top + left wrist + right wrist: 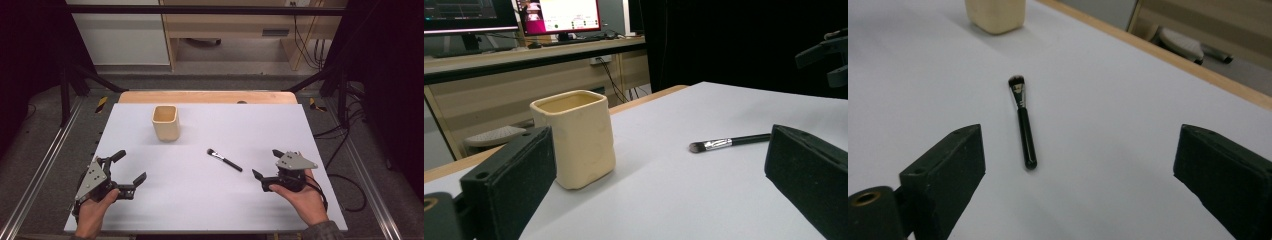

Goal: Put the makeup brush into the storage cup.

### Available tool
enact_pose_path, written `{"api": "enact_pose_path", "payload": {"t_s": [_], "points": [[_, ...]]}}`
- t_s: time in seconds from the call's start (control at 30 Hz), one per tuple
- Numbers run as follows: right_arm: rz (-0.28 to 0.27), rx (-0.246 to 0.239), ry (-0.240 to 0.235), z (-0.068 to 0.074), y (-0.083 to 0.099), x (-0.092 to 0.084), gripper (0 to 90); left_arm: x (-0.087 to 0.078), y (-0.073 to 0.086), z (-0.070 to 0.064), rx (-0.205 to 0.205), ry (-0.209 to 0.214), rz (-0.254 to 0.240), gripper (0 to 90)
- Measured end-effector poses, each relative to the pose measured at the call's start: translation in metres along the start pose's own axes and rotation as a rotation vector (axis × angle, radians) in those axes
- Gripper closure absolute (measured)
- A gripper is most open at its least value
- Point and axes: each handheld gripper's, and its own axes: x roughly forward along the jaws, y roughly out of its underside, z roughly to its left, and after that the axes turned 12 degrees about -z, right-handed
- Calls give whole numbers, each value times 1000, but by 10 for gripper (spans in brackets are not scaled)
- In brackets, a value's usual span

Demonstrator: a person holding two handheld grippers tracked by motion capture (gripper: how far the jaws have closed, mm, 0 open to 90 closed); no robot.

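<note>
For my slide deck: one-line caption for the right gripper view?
Open right gripper faces a black-handled makeup brush on the white table, cream cup beyond.

No words, numbers or signs can be read. Far beyond the left gripper's jaws, the monitor (560,15) shows coloured panels, but its writing is too small and blurred to make out.

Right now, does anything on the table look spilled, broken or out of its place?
Nothing stands out. The cream cup stands upright with no spill around it. The makeup brush lies flat on the white table, apart from the cup. Both claws, left and right, are open and hold nothing.
</note>
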Motion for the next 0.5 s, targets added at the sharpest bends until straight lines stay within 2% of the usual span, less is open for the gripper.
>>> {"api": "enact_pose_path", "payload": {"t_s": [0.07,0.13,0.17,0.23,0.27,0.3,0.4,0.43,0.5], "points": [[44,-7,-35,0,-8,9,60,1,1,0,-4,2,-2,0],[62,-12,-42,0,-11,13,56,2,1,0,1,7,3,0],[98,-36,-65,2,-17,20,59,2,1,-1,1,8,5,0],[125,-67,-70,4,-23,27,57,2,1,-1,-4,12,3,0],[125,-67,-70,4,-23,27,57,2,1,-1,-4,12,3,0],[151,-89,-81,5,-28,34,58,2,1,-1,0,15,6,0],[184,-107,-101,6,-31,40,70,2,2,-2,-4,13,7,0],[226,-131,-112,7,-33,46,74,2,2,-1,-8,11,3,0],[251,-146,-112,8,-36,51,97,1,2,-1,-9,11,2,0]]}}
